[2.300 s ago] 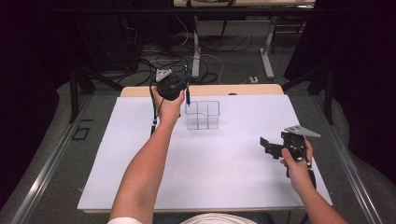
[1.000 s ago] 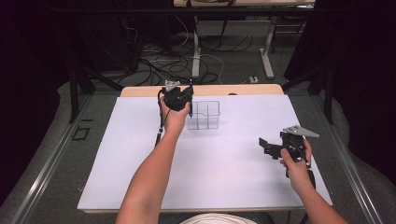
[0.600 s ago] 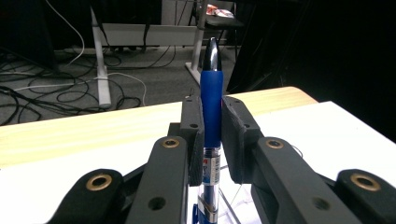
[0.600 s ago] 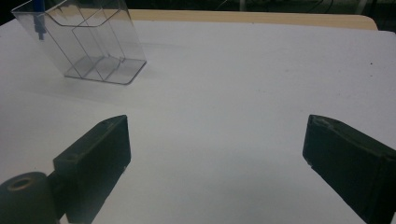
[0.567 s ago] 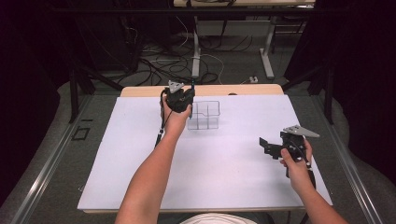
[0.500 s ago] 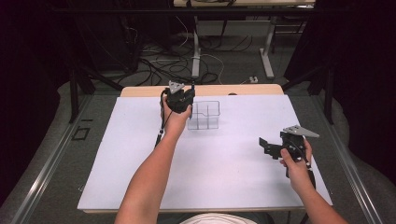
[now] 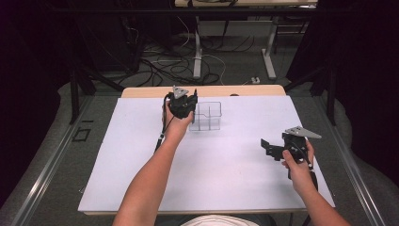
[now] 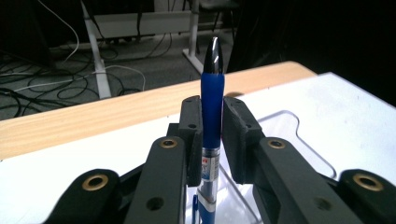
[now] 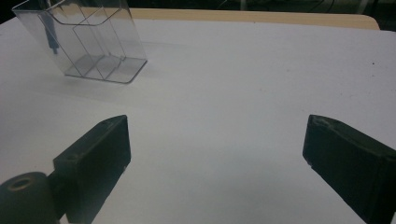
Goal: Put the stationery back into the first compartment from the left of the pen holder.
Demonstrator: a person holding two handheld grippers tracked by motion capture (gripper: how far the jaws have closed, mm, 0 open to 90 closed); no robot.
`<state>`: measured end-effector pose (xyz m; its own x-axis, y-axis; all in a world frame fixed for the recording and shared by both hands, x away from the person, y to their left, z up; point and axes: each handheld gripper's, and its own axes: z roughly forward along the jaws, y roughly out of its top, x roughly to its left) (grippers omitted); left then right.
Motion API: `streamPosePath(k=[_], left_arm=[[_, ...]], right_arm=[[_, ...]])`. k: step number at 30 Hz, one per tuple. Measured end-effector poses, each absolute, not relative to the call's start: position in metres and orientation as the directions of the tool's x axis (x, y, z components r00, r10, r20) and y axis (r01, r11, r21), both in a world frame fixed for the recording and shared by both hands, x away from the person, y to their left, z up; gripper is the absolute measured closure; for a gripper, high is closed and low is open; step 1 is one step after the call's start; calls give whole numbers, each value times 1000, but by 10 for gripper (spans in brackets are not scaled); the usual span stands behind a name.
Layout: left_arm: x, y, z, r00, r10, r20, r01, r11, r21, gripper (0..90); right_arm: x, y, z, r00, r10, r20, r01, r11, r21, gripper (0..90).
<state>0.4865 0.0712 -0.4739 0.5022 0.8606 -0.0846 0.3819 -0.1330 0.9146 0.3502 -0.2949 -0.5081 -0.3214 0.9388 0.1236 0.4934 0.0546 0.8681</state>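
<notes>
— Lowering, is it? Moments ago the left gripper held the pen higher and left of the holder.

— Yes; now it sits at the holder's left edge, so I judge insertion is under way. The jaws are clamped on the pen.

— Which way does the pen point?

— Its long axis stands upright, dark tip up, lower end down inside the clear wall.

— And the right gripper?

— Jaws wide apart, holding nothing, well apart from the holder on the table.
</notes>
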Motion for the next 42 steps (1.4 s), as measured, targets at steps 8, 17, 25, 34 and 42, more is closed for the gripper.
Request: streamPosePath(k=[8,17,25,34,42], left_arm=[[476,77,-466,525,846,-98,359,-116,926,574],[462,94,-462,549,827,-120,355,-100,930,428],[451,117,-453,554,815,-169,352,-45,935,330],[430,148,-442,520,828,-210,442,-50,896,325],[411,171,-441,506,818,-274,479,-3,878,243]], right_arm=[[350,-293,-508,-326,937,123,494,58,867,73],[350,-294,-507,-324,938,121,488,56,871,73],[350,-293,-507,-325,939,113,485,63,872,73],[350,-292,-506,-325,940,106,478,66,876,73],[350,-291,-506,-330,937,111,484,67,873,73]])
